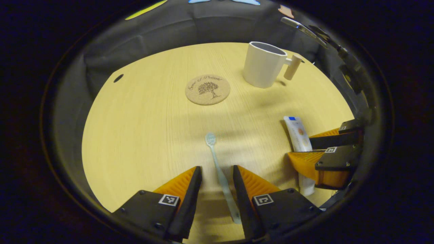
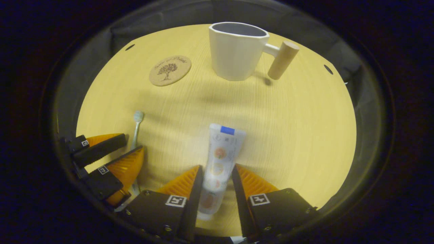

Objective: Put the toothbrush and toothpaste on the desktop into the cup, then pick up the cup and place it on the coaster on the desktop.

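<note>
The left tool straddles the toothbrush, which lies flat on the worktop, its long axis running straight ahead between the fingers, head pointing away. The jaws stand apart with gaps on both sides of the handle, so nothing is gripped. The right tool is set the same way over the toothpaste; the tube lies lengthwise between the fingers, close to both, but I cannot tell whether they press on it. The cup stands upright well ahead, nearer the right tool, handle to its right. The coaster lies bare left of the cup.
</note>
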Demonstrator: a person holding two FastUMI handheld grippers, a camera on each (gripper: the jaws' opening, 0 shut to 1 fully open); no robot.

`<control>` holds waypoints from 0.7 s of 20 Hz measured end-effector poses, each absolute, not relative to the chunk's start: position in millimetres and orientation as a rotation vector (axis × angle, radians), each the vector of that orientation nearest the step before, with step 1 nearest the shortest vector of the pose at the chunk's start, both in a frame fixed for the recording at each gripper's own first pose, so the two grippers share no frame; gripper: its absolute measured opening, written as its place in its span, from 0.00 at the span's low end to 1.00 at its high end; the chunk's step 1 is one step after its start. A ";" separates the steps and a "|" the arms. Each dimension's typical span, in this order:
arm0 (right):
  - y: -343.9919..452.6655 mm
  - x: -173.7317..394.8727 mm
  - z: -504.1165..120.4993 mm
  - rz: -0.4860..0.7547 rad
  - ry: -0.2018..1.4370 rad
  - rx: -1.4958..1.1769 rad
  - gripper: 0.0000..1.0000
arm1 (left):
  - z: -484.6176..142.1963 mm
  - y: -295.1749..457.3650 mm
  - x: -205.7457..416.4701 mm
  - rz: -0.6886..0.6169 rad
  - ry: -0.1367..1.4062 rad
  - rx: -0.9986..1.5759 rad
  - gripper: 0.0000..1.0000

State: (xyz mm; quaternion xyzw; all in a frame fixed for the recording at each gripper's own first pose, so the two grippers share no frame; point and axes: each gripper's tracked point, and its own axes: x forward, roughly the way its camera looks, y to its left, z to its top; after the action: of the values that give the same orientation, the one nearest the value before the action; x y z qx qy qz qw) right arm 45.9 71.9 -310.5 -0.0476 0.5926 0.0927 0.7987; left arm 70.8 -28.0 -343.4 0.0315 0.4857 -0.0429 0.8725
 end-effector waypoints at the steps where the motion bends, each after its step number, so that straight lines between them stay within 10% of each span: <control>1: 72.1 44.4 -309.7 0.198 1.284 -0.090 0.46 | -344.1 -27.7 73.2 -0.089 1.006 0.064 0.65; 7: 69.1 46.6 -308.7 0.170 1.300 -0.086 0.31 | -340.3 -27.3 75.8 -0.034 1.017 0.024 0.12; 14: 70.8 46.7 -304.9 0.182 1.271 0.039 0.08 | -339.4 -21.1 76.4 -0.029 1.040 0.024 0.08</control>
State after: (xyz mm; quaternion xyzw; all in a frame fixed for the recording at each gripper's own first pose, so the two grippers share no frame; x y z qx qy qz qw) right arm 46.7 70.8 -304.9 0.0181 0.5928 0.0847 0.8007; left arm 76.4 -21.1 -339.4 0.0113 0.4968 -0.0137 0.8677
